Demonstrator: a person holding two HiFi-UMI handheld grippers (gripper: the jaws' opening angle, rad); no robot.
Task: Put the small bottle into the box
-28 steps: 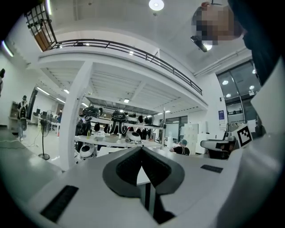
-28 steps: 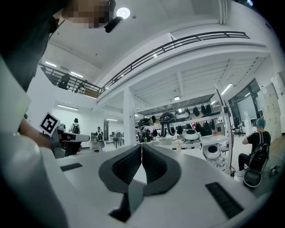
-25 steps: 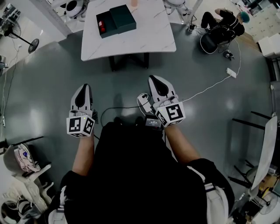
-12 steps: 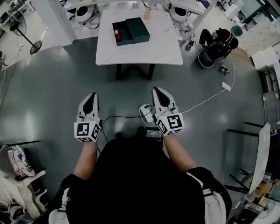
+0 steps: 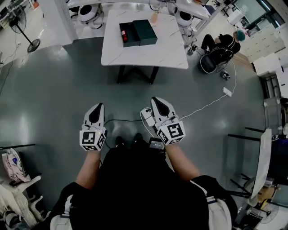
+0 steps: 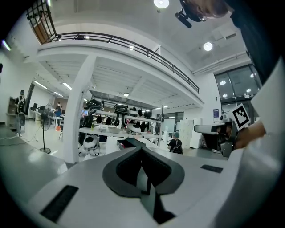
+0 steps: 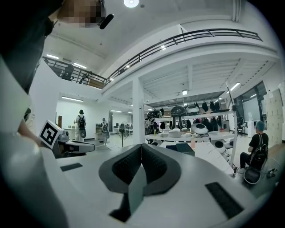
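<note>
The dark green box (image 5: 137,33) lies open on the white table (image 5: 144,49) far ahead, showing a red lining in its left half. A small pinkish bottle (image 5: 154,18) stands at the table's far edge, behind the box. My left gripper (image 5: 98,106) and right gripper (image 5: 156,99) are held low over the grey floor, well short of the table, both shut and empty. In the right gripper view the box (image 7: 184,147) and bottle (image 7: 193,143) are small in the distance. The left gripper view shows the box (image 6: 128,142) just above its shut jaws.
A person (image 5: 223,42) sits on the floor to the right of the table. A white cable and power strip (image 5: 226,91) run across the floor towards my feet. A standing fan (image 5: 27,42) is far left. White rounded machines (image 5: 85,13) stand behind the table.
The table with the box sits lower and smaller in the head view, with more of the room beyond it showing. Both grippers have dropped lower in the frame, still shut.
</note>
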